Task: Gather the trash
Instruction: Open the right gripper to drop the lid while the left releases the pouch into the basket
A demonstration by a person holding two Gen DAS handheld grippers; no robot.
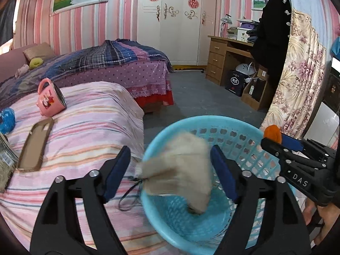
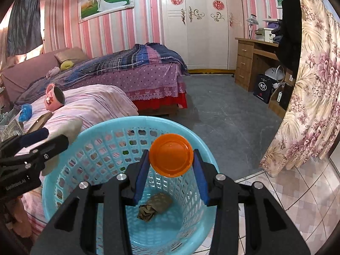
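A light blue plastic basket (image 1: pixel 223 127) stands on the floor beside the striped bed; it also shows in the right wrist view (image 2: pixel 85 140). My left gripper (image 1: pixel 170 165) is open over the basket's rim, and a blurred beige paper wad (image 1: pixel 180 170) hangs loose between its fingers, apart from both pads. My right gripper (image 2: pixel 171 163) is shut on an orange plastic lid (image 2: pixel 171 155) and holds it above the basket; the lid also shows in the left wrist view (image 1: pixel 272 133). A crumpled brown wrapper (image 2: pixel 154 207) lies on the basket's bottom.
On the pink striped blanket (image 1: pixel 89 127) lie a tipped pink mug (image 1: pixel 51 99), a brown phone case (image 1: pixel 36 144), a blue crumpled thing (image 1: pixel 7 120) and a black cord (image 1: pixel 129 199). A floral curtain (image 2: pixel 308 106) hangs at the right; grey floor (image 2: pixel 223 110) lies beyond.
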